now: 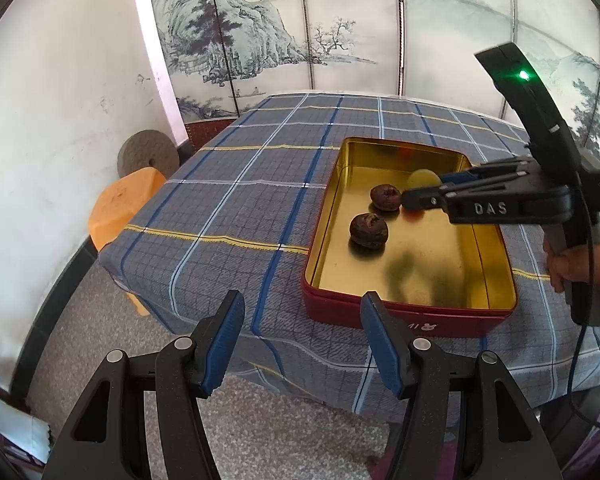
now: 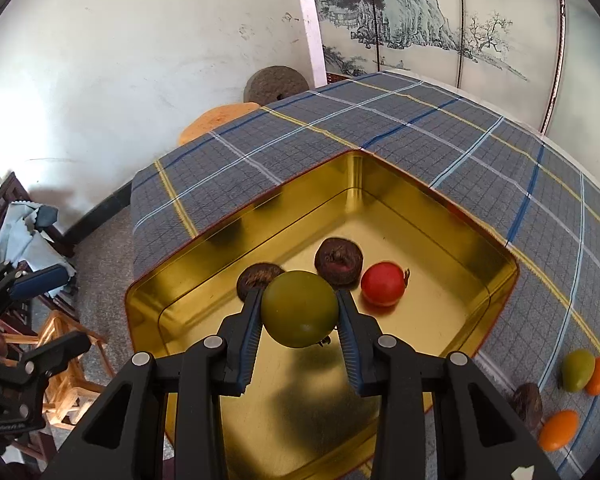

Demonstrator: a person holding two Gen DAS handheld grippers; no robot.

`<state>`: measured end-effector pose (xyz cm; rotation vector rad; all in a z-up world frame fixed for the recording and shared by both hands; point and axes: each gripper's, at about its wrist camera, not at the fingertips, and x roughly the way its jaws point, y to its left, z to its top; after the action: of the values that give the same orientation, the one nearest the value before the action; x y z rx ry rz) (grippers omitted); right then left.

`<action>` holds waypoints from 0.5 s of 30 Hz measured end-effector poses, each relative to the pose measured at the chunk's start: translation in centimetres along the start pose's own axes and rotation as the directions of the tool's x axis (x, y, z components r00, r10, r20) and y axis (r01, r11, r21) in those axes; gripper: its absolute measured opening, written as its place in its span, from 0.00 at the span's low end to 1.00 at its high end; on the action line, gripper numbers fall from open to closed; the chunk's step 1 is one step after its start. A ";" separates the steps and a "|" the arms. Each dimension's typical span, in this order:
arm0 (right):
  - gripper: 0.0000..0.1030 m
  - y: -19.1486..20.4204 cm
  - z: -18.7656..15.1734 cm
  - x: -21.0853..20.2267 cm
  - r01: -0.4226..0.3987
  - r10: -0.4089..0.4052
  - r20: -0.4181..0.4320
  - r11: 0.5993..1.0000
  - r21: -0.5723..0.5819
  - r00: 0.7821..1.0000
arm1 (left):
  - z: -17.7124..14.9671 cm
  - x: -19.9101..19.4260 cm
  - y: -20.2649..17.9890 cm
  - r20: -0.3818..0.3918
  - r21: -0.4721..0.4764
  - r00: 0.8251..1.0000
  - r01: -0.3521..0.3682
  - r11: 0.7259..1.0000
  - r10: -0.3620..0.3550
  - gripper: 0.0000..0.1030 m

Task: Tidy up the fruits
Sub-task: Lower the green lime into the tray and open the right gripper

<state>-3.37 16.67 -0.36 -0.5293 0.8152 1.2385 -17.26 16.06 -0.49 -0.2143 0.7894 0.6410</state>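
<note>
1. The right gripper [image 2: 300, 316] is clenched on a green fruit [image 2: 299, 308], one blue pad on each side of it, the stem end facing the camera.
2. The green fruit hangs above the floor of the tin [image 2: 440, 196], clear of it; its dark shadow lies on the gold bottom just under the jaws.
3. Inside the tin, beyond the held fruit, lie two brown fruits: one [image 2: 339, 261] just past the gripper's right finger, the other [image 2: 256, 278] partly hidden behind the left finger and the green fruit.
4. A red fruit [image 2: 383, 284] rests on the tin floor, touching or nearly touching the first brown fruit, to the right of the gripper tips.
5. From the left wrist view, the right gripper [image 1: 410, 200] reaches into the tin [image 1: 400, 312] from the right, held by a hand [image 1: 580, 264]; its tips sit just beside the farther brown fruit [image 1: 386, 197].
6. The left gripper [image 1: 302, 340] is released, jaws apart with nothing between them, over the table's near edge, short of the tin.
7. On the cloth [image 2: 420, 128] outside the tin, well to the right of the right gripper, lie another green fruit [image 2: 577, 370], two orange fruits [image 2: 559, 429] [image 2: 599, 376] and a brown one [image 2: 527, 403].
</note>
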 end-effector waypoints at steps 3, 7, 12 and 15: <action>0.34 0.1 0.7 0.2 0.014 -0.014 0.002 1.000 -0.010 1.000 | -0.1 0.2 0.1 -0.002 -0.001 1.000 -0.002 1.000 0.002 0.59; 0.35 0.1 1.2 -0.6 0.029 -0.029 0.037 1.000 -0.001 0.999 | -0.2 0.3 0.2 -0.003 -0.003 1.000 -0.005 1.000 0.005 0.59; 0.46 0.1 1.9 -3.6 0.026 -0.028 0.140 0.999 0.019 0.990 | -0.2 0.3 0.2 -0.004 0.001 1.000 -0.006 1.000 0.006 0.60; 0.52 0.5 2.1 -6.7 0.024 -0.026 0.224 1.000 0.014 0.974 | -0.2 0.1 0.0 0.002 0.010 1.000 -0.010 1.000 0.010 0.60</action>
<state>-4.09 14.25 6.20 -0.3807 0.6225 1.2443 -17.30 16.07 -0.69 -0.2008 0.7924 0.6460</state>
